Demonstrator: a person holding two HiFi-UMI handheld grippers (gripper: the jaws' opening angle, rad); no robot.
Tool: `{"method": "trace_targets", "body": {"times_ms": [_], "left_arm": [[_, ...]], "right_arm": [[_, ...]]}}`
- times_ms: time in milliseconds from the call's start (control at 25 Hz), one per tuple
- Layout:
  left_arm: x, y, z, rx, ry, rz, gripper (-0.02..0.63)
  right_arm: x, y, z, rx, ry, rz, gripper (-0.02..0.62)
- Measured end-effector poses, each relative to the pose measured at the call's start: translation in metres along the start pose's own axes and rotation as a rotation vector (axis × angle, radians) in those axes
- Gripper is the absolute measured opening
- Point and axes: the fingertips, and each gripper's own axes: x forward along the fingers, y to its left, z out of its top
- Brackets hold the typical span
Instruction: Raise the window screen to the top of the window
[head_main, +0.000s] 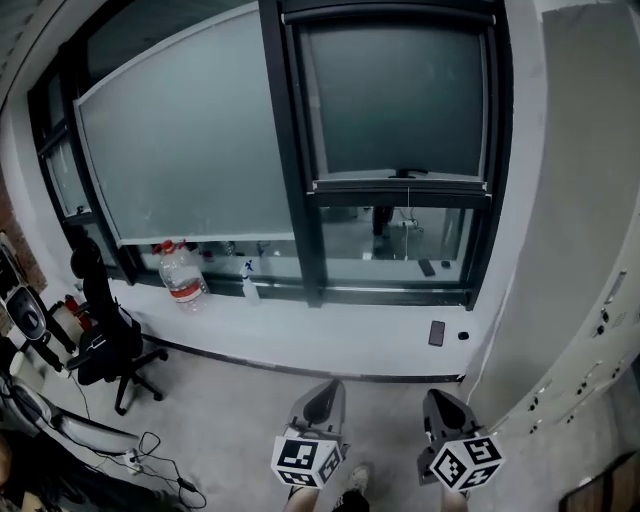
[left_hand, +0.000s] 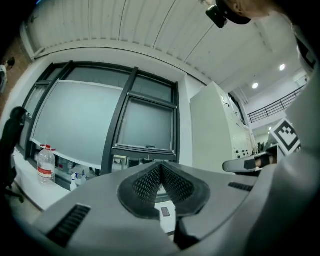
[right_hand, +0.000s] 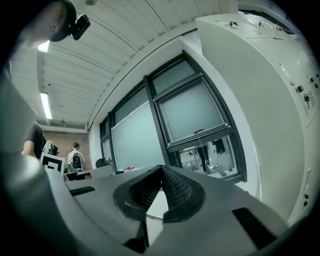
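Both tongs shut and empty, well apart from the window.
Left tongs (head_main: 324, 395) and right tongs (head_main: 441, 400) at 6 o'clock, dark ribbed pads pressed tip to tip, nothing between. Window screen (head_main: 398, 100), flat grey mesh in a black frame, at 12 o'clock; its bottom rail (head_main: 400, 184) sits above a clear glass strip.
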Motion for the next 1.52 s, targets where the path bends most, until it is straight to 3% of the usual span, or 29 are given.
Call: {"method": "trace_targets", "body": {"times_ms": [480, 760, 1160, 1360, 1520], "left_arm": [[0.210, 0.080, 0.002, 0.021, -0.029, -0.075, 0.003], [0.298, 0.097, -0.004, 0.010, -0.004, -0.118, 0.003], [0.467, 0.129, -0.040, -0.022, 0.022, -0.047, 0.003], [0.576, 0.142, -0.023, 0.083, 0.003, -0.028, 0.003], [0.641, 0.150, -0.018, 0.145, -0.011, 0.004, 0.003]], "right_arm": [[0.202, -0.088, 0.045, -0.079, 0.010, -0.004, 0.006], [0.275, -0.139, 0.065, -0.072, -0.005, -0.028, 0.006], [0.400, -0.273, 0.077, -0.009, -0.021, -0.044, 0.006], [0.469, -0.352, 0.122, -0.046, -0.060, -0.035, 0.006], [0.518, -0.392, 0.146, -0.147, -0.042, 0.008, 0.006]]}}
